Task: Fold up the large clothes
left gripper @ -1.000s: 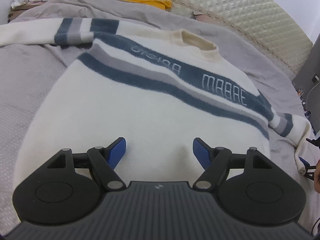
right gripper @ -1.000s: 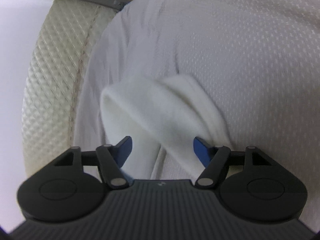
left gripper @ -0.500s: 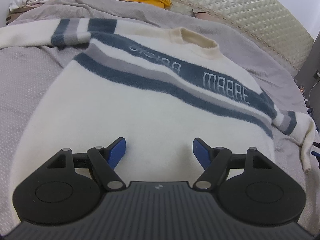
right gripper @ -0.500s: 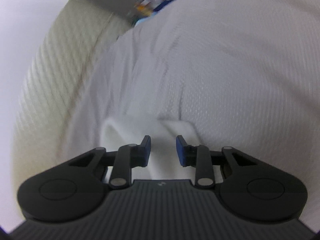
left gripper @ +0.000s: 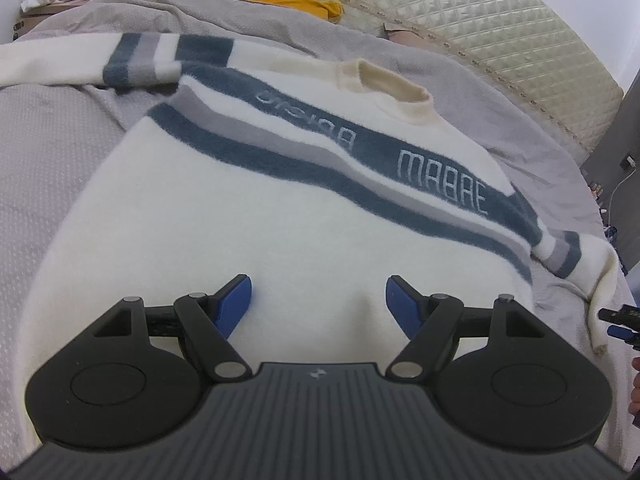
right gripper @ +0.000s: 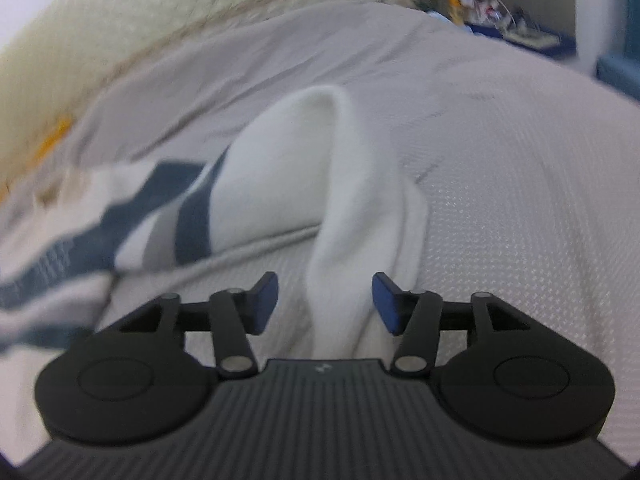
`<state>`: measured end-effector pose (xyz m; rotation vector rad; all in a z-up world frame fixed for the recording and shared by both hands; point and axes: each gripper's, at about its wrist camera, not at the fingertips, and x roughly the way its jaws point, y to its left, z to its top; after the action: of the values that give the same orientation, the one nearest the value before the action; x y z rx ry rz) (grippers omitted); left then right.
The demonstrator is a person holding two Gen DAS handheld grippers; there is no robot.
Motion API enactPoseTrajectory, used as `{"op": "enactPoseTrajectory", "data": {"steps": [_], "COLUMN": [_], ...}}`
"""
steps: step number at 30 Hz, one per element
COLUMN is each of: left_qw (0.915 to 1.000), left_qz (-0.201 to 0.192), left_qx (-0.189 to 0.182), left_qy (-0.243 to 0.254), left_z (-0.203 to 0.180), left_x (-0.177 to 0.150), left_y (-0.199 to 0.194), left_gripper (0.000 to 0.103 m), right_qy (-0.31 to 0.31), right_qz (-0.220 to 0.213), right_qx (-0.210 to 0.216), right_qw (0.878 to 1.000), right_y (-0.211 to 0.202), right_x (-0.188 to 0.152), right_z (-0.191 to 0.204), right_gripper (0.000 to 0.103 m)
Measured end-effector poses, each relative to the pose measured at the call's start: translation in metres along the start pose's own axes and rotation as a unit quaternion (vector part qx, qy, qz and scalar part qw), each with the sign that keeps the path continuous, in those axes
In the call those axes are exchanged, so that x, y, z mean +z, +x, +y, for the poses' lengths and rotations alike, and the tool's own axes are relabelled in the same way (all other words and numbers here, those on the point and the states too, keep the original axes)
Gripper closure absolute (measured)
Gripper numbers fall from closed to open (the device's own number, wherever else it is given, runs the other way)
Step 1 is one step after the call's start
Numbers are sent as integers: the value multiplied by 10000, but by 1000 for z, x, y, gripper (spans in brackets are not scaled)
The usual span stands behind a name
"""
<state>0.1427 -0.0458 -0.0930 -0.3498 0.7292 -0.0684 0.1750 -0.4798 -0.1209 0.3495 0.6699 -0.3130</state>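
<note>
Left wrist view: left gripper (left gripper: pixel 319 300) hangs over the lower body of the sweater (left gripper: pixel 280 216), jaws spread wide, nothing between them. Blue pads (left gripper: pixel 234 306) sit just above the cream knit; contact cannot be judged. Sweater lies face up on the grey bedspread (left gripper: pixel 44 152), collar toward the quilted headboard (left gripper: pixel 500 40). Navy and grey stripes run across the chest with pale lettering. One sleeve stretches out to the far left; the other runs off to the right edge of the bed. A yellow cloth (left gripper: pixel 280 0) lies beyond, by the headboard.

Right wrist view, somewhat blurred: right gripper (right gripper: pixel 325 300) is open about halfway, not gripping. The sleeve cuff (right gripper: pixel 340 280) rises in a loop from the bedspread (right gripper: pixel 520 200) and passes between the blue pads (right gripper: pixel 384 300), apparently clear of both. Striped part of the sleeve (right gripper: pixel 160 216) trails off left.
</note>
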Motion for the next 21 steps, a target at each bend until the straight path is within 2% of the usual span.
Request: {"op": "enactPoseTrajectory", "data": {"steps": [3, 8, 10, 11, 12, 13, 16, 21], "left_qw": [10000, 10000, 9999, 9999, 9999, 9999, 9999, 9999], "left_qz": [-20, -40, -31, -32, -36, -37, -43, -44], "left_qx": [-11, 50, 85, 102, 114, 121, 147, 134], "left_qy": [24, 51, 64, 71, 72, 68, 62, 60], "left_z": [0, -1, -1, -1, 0, 0, 2, 1], "left_x": [-3, -5, -6, -6, -6, -6, -6, -6], "left_y": [-3, -4, -3, -3, -3, -3, -2, -1], "left_gripper": [25, 25, 25, 25, 25, 25, 25, 25], "right_qy": [-639, -1715, -1873, -1843, -1794, -1753, -1591, -690], "right_qz": [171, 482, 468, 453, 433, 417, 254, -572], "right_qx": [-470, -1171, -1319, -1335, -1356, -1458, -1713, -2108], "right_qw": [9967, 9770, 9723, 9727, 9734, 9728, 9719, 9734], "right_y": [-5, 15, 19, 19, 19, 18, 14, -14], "right_x": [-11, -30, -35, -34, -33, -32, -25, 5], "right_z": [20, 46, 47, 46, 46, 45, 41, 7], "right_gripper": [45, 45, 46, 47, 56, 75, 87, 89]}}
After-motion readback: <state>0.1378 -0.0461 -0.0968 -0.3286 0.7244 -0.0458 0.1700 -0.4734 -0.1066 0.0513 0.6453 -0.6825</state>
